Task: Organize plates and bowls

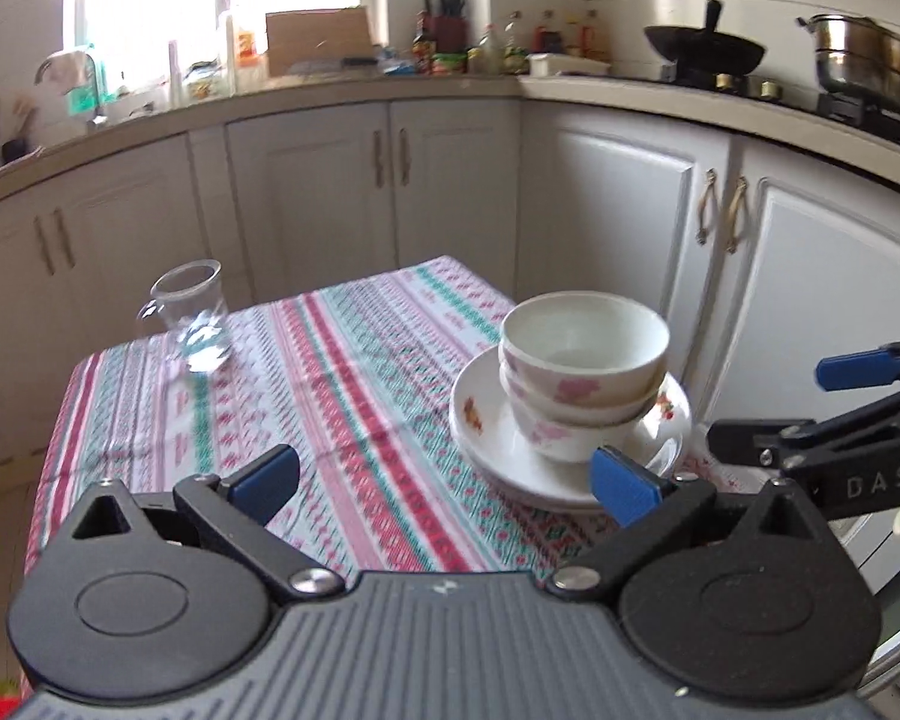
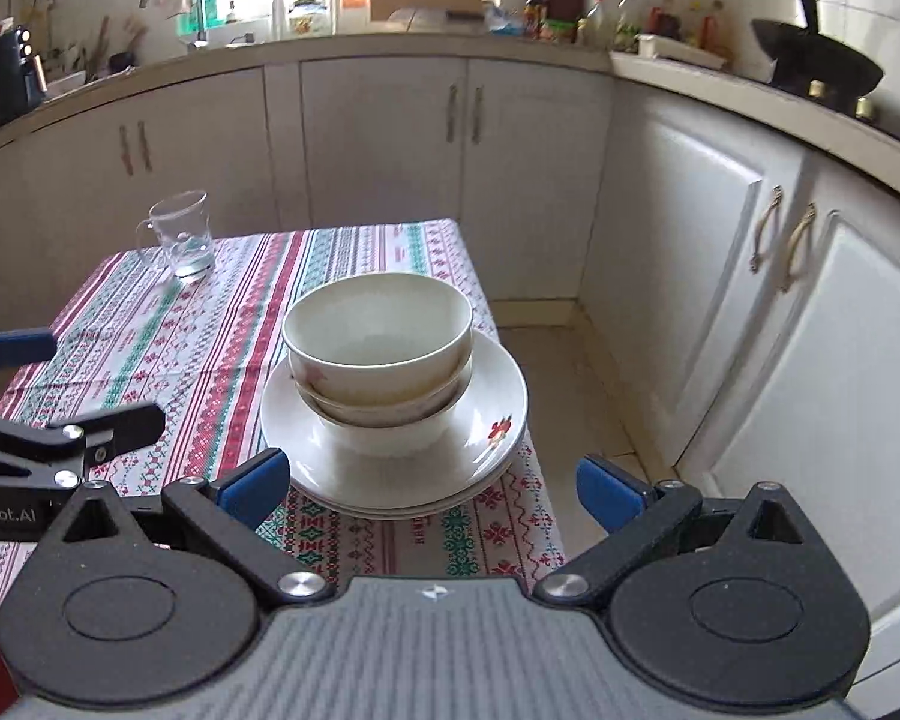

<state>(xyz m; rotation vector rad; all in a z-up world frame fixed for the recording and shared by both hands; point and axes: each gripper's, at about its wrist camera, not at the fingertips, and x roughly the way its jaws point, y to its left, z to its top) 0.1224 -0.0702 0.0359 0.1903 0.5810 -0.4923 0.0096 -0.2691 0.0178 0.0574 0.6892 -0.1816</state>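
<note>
Both claws are released, holding nothing. Just ahead of the right gripper (image 2: 432, 489) sit stacked bowls (image 2: 378, 342) on stacked plates (image 2: 498, 396); from the left gripper (image 1: 444, 483) they lie ahead-right. Only the left view shows the steel pot (image 1: 864, 60). A glass mug (image 2: 180, 234) stands far-left on the tablecloth (image 2: 180, 360).

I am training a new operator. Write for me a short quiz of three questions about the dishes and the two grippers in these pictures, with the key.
1. True or false: the bowls stand nested on the stacked plates.
2. What holds the left gripper? A) a bowl B) the glass mug C) nothing
3. Fill in: the right gripper is ____ (open/shut).

Key: 1 true; 2 C; 3 open. The stack sits at the right edge of the patterned tablecloth.
</note>
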